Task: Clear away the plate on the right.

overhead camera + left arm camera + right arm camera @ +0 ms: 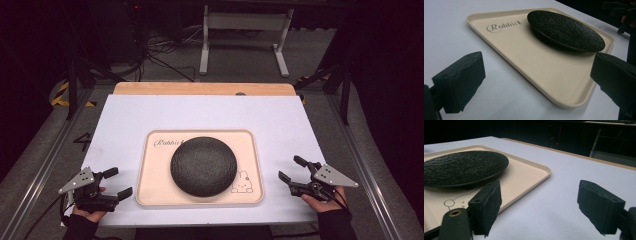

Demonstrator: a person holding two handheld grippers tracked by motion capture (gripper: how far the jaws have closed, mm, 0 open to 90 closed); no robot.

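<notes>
— What's printed on the tray?
— "Rabbit" in script at its far left corner, partly under the black plate, and a rabbit drawing at the near right corner.
— Which way does the tray run?
— Long axis left to right on the white table; the round plate lies flat at its middle.
— The grippers?
— Left gripper and right gripper flank the tray, jaws spread wide, holding nothing.

Grey floor lying dim under low light. White frame standing beyond table, cables trailing left.
</notes>
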